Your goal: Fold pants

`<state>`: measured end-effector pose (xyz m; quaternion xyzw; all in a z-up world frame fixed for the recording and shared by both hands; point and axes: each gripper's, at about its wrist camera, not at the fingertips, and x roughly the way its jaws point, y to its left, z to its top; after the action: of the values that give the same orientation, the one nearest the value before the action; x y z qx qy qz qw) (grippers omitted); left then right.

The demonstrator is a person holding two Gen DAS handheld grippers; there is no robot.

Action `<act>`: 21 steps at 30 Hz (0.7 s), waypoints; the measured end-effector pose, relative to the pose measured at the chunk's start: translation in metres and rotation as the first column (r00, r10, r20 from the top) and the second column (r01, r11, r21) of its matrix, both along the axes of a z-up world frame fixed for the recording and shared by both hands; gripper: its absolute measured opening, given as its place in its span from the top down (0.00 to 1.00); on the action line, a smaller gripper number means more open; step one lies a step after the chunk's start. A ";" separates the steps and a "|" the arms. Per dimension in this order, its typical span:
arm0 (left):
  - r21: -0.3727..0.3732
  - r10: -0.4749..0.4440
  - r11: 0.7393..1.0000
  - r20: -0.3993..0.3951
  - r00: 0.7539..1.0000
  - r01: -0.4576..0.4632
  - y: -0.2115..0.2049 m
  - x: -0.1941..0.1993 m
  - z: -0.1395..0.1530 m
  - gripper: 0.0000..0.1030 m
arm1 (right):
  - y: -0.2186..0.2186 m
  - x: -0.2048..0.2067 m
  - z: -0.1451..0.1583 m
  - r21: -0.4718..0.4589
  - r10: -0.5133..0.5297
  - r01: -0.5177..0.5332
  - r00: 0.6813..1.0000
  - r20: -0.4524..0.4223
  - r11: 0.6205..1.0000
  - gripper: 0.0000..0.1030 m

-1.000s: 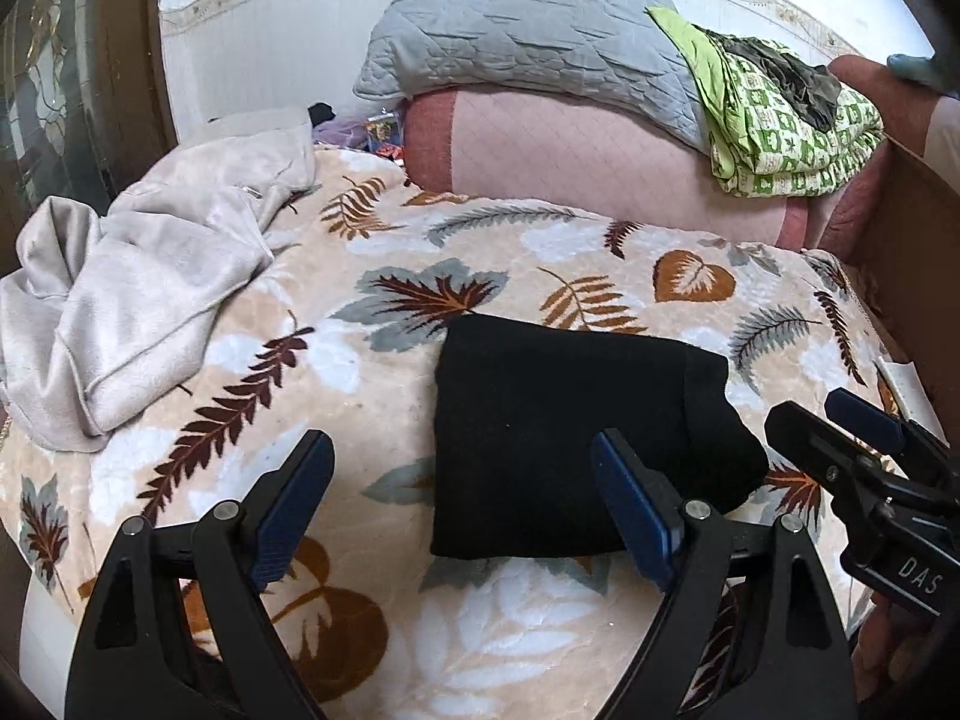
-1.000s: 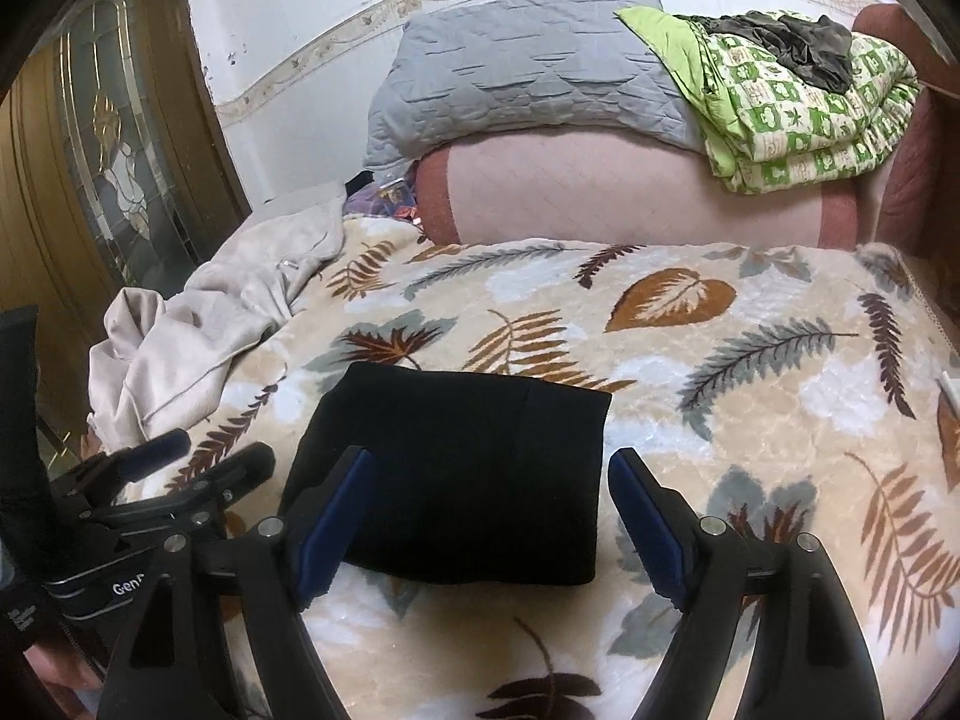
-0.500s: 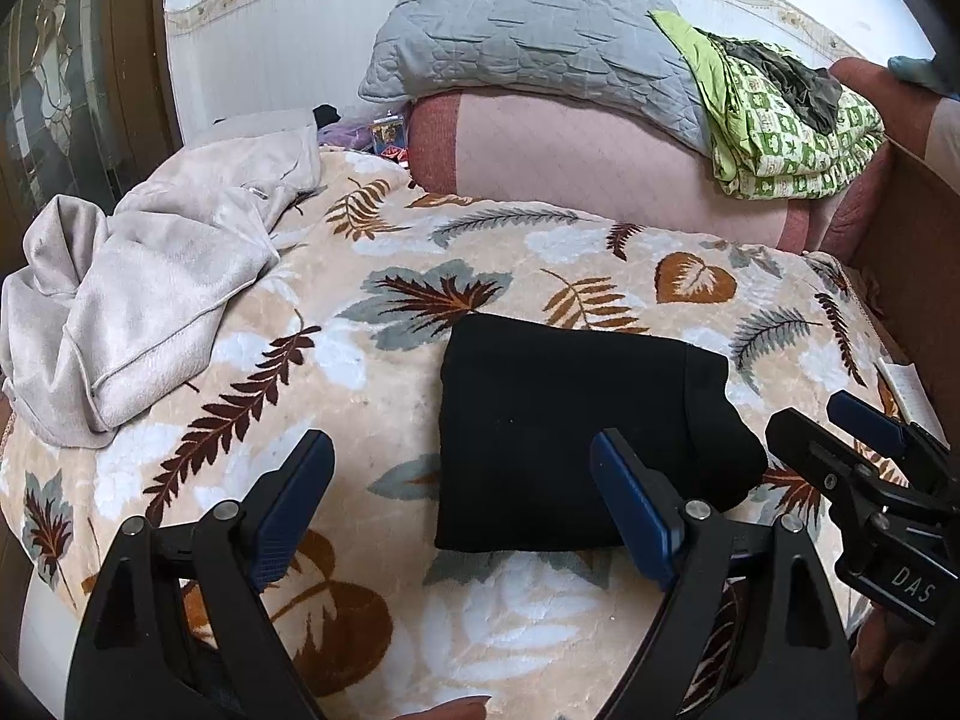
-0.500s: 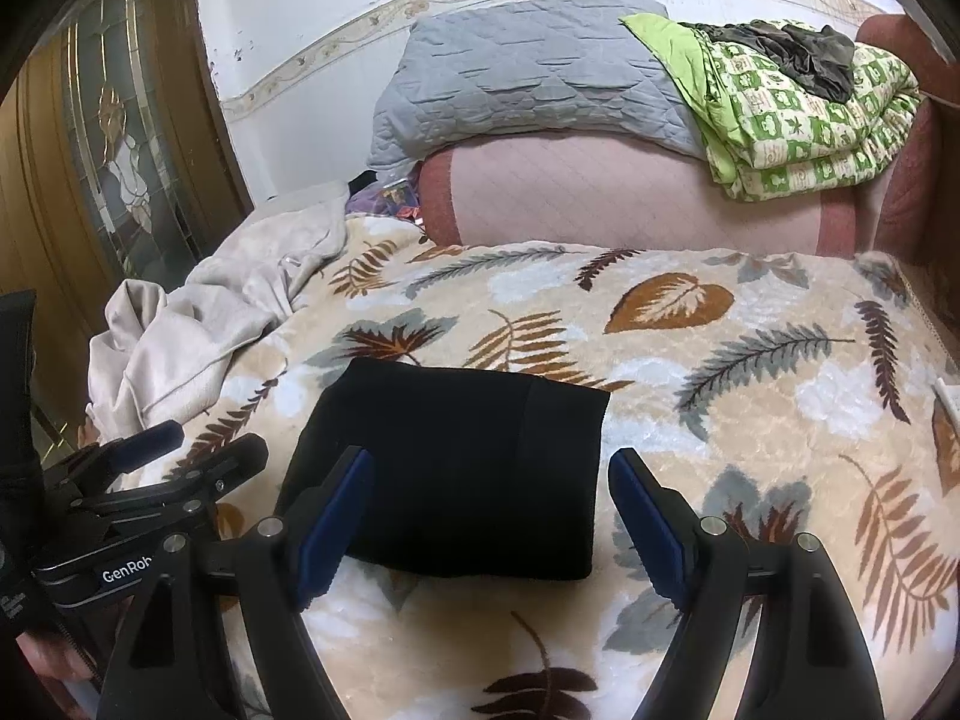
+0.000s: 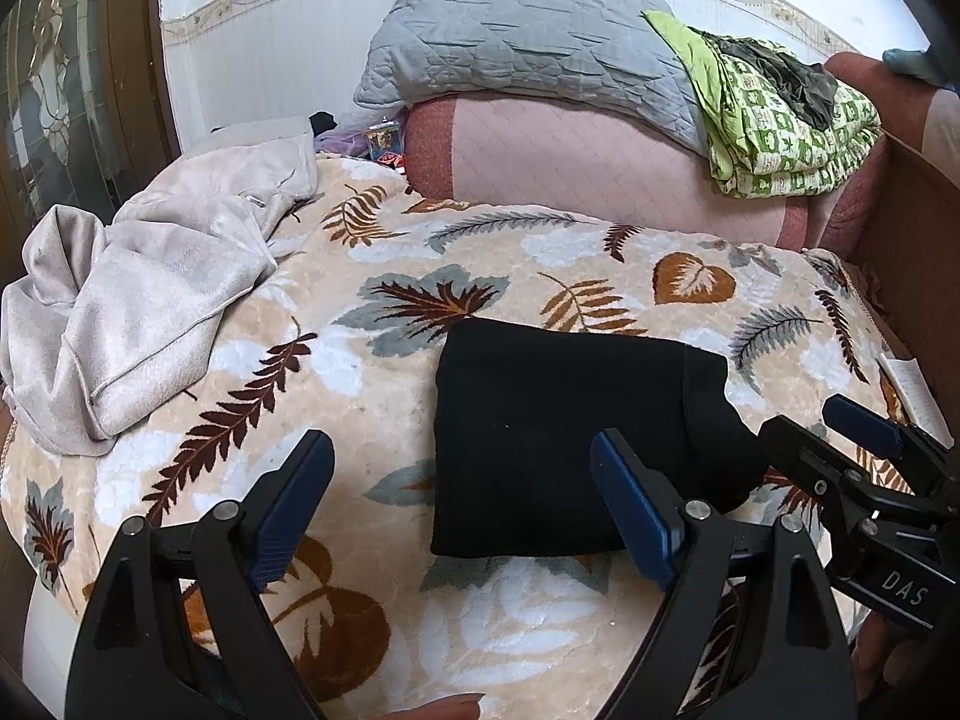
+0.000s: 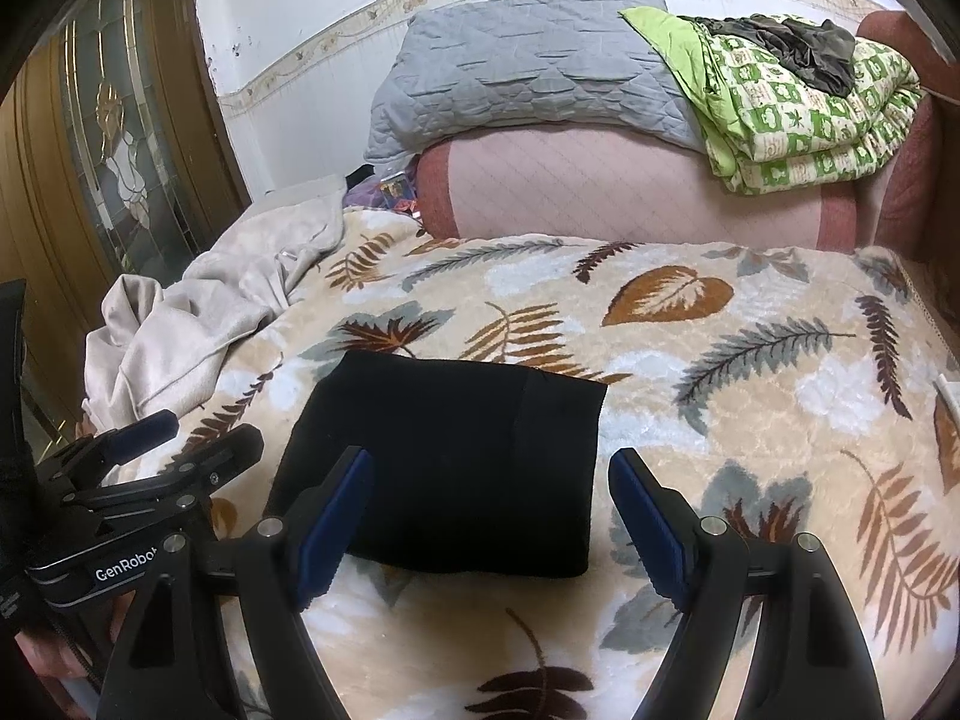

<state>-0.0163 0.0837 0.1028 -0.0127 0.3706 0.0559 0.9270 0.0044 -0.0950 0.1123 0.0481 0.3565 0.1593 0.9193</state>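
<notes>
The black pants (image 5: 558, 432) (image 6: 456, 456) lie folded into a compact rectangle on the leaf-patterned blanket (image 5: 384, 336) (image 6: 750, 420). My left gripper (image 5: 462, 504) hovers open just in front of the bundle's near left corner, with nothing between its blue pads. My right gripper (image 6: 492, 510) is open too, above the bundle's near edge, with no grip on the cloth. Each gripper shows in the other's view: the right gripper (image 5: 852, 450) at the far right edge, the left gripper (image 6: 168, 450) at the lower left.
A crumpled pale beige garment (image 5: 138, 300) (image 6: 210, 312) lies at the bed's left side. Behind the blanket are a pink bolster (image 5: 600, 162), a grey quilted pillow (image 6: 528, 66) and a folded green patterned quilt (image 6: 798, 108). A wooden door with glass (image 6: 114, 138) stands at left.
</notes>
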 end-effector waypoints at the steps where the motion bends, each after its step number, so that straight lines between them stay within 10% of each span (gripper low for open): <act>1: 0.002 0.000 1.000 0.000 1.000 0.000 0.000 0.000 0.000 0.14 | -0.001 0.000 -0.001 0.001 0.000 0.000 1.000 -0.002 1.000 0.20; 21: 0.008 -0.006 1.000 -0.021 1.000 0.006 -0.006 0.005 -0.007 0.14 | -0.003 0.006 -0.009 0.006 0.002 -0.002 1.000 -0.022 1.000 0.20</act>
<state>-0.0113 0.0773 0.0954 -0.0071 0.3802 0.0550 0.9232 0.0102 -0.0984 0.1030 0.0525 0.3663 0.1609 0.9150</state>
